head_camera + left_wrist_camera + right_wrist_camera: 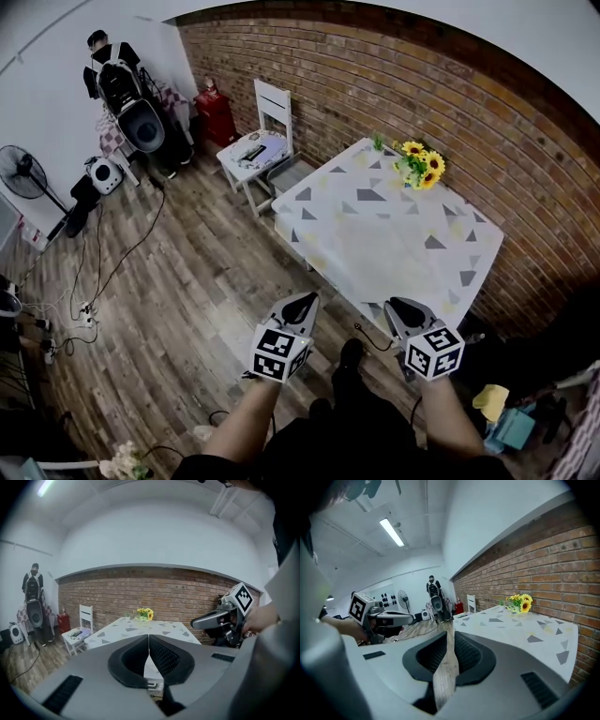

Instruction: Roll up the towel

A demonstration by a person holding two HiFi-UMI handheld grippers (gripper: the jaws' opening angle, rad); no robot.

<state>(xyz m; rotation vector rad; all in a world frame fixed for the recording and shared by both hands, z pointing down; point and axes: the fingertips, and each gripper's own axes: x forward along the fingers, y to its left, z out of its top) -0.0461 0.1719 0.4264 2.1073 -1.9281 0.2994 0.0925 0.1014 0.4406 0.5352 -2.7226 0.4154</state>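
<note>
- The brick wall (394, 84) runs along the far and right side of the room, and the wooden floor (178, 300) fills the left and near part.
- The desk (375, 281) stands against the wall, right of centre and just beyond both jaw tips.
- A patterned cloth (394, 225) lies flat and smooth over the whole desk top, white with scattered grey and pale yellow triangles, its edges hanging over the near-left side. It is the only cloth in view; whether it is the towel I cannot tell.
- A person (112, 70) stands at the far left, beside a fan (23, 173).
- A white chair (267, 141) sits at the desk's far-left corner.
- The left hand-held gripper (300, 307) is held over the floor near the desk's near edge; its jaws are pressed together at the tips (148, 637) with nothing between them.
- The right hand-held gripper (401, 309) is held just beside the desk's near corner; its jaws (451, 632) stand a narrow slit apart, only floor showing through, gripping nothing.
- Sunflowers (420, 166) stand at the desk's far edge.
</note>
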